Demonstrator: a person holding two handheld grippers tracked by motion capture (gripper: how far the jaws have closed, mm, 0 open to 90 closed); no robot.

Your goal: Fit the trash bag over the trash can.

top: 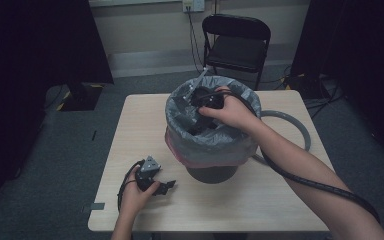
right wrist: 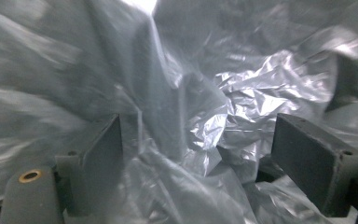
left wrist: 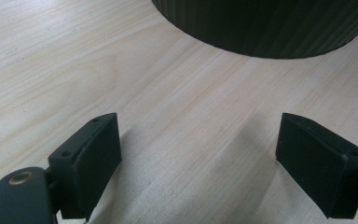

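A dark bin (top: 211,172) lined with a grey plastic bag (top: 215,142) stands in the middle of the wooden table (top: 140,125). My right gripper (top: 200,102) reaches down into the bag's mouth, held by a hand. In the right gripper view its jaws stand wide apart (right wrist: 198,154) over crumpled grey plastic (right wrist: 242,102), with nothing pressed between the pads. My left gripper (top: 166,187) rests low on the table in front of the bin, at the left. Its jaws (left wrist: 198,158) are open over bare wood, and the bin's ribbed base (left wrist: 265,23) lies just ahead.
A grey hoop (top: 292,125) lies on the table behind the bin at the right. A thick black cable (top: 310,182) trails from my right gripper along the forearm. A black folding chair (top: 235,42) stands beyond the table's far edge.
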